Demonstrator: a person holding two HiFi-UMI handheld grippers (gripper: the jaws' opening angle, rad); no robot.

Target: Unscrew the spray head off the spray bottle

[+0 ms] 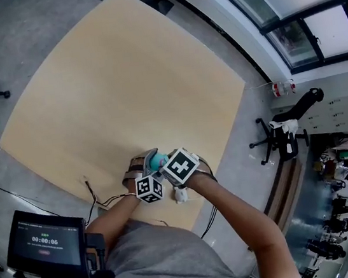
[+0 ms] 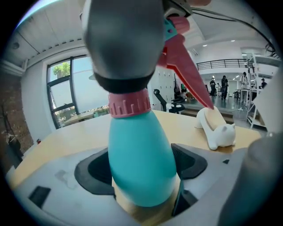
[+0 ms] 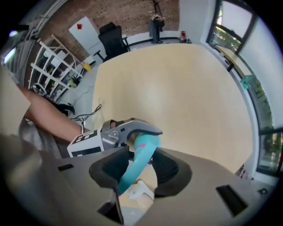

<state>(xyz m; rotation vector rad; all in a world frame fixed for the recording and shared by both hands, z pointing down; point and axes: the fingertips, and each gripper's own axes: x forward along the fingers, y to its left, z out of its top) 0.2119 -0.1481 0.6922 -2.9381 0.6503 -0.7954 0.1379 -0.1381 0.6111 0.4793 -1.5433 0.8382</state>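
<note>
Teal spray bottle (image 2: 137,145) is sitting clamped in left hand-held gripper (image 2: 141,170). Right hand-held gripper (image 3: 139,170) is straddling spray head (image 3: 130,170) loosely, probably needing firm closure before twisting.

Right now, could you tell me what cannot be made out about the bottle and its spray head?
- Spray head: left gripper view, covered by the right gripper; only the trigger shows.
- Screw thread: same view, hidden inside the pink collar.
- Head view: bottle mostly under the marker cubes.
</note>
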